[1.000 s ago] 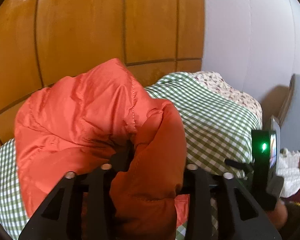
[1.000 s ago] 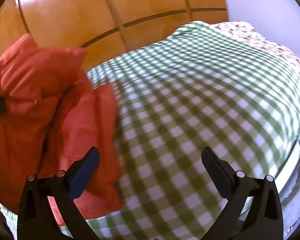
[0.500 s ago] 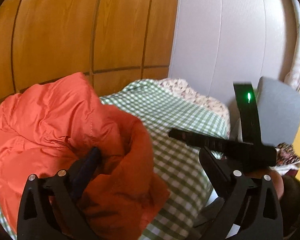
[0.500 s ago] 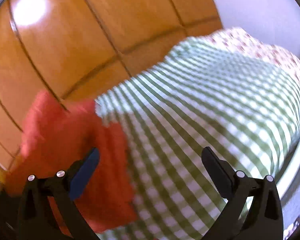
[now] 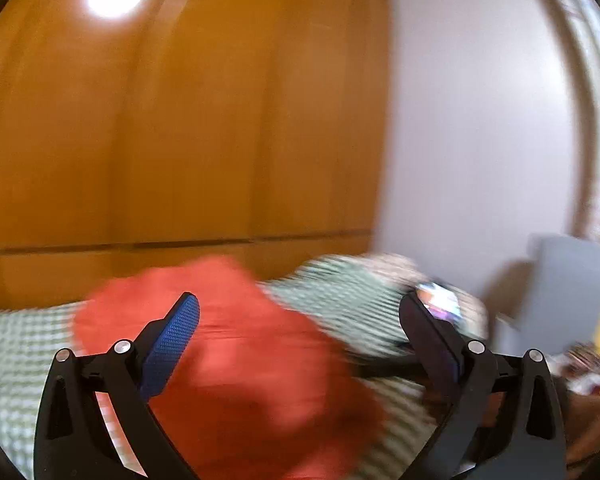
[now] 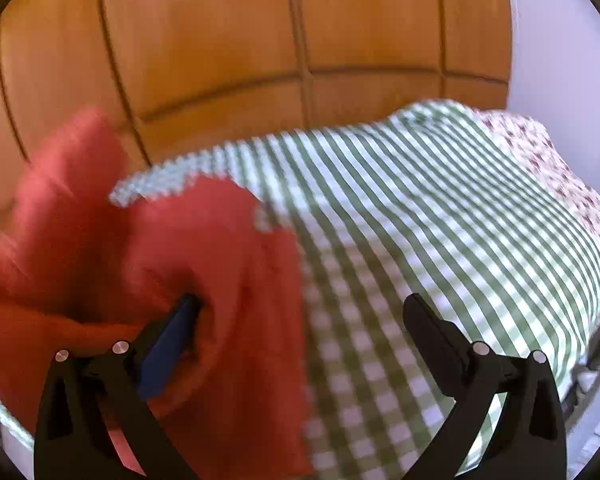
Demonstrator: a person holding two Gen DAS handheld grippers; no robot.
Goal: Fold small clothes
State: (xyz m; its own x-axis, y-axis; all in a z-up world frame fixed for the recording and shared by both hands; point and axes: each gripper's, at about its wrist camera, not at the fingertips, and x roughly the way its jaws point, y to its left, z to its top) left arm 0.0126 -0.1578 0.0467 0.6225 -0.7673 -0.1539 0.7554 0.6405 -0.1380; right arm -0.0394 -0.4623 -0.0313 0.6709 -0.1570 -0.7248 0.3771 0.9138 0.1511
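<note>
Orange-red padded fabric, one small garment (image 6: 204, 280), is seen heaped on the green-checked bed (image 6: 440, 220), toward the side of the bed that lies along the wooden panelled wall (image 6: 260, 40). Everything below is placed relative to that garment.

Left claw (image 5: 300, 320) is held with its jaws spread wide; they have just been opening, and nothing is clamped between them. The garment is seen beyond the gap and under the blue-padded finger (image 5: 172, 344), so it lies ahead of and a little below this claw. Whether the finger brushes the cloth cannot be told, since the view is blurred.

Right claw (image 6: 300, 320) is likewise held wide apart and clamped on nothing. The garment lies to the wall side of it, with the blue-padded finger (image 6: 168, 344) against or just in front of a fold; actual touch cannot be confirmed. Bare checked cover is seen under the other finger.

No clear long axis can be read from the heap; it is bunched, with one raised lobe nearer the wall and a flatter part spread toward the open bed. Both claws are near it, and neither can be judged nearer. The coming move is judged to turn on finding an edge or corner in that flatter part.

Counted: one garment, one bed, two claws, four fingers. A floral pillow (image 6: 540, 152) is seen at the far end of the bed, well apart from the garment.
</note>
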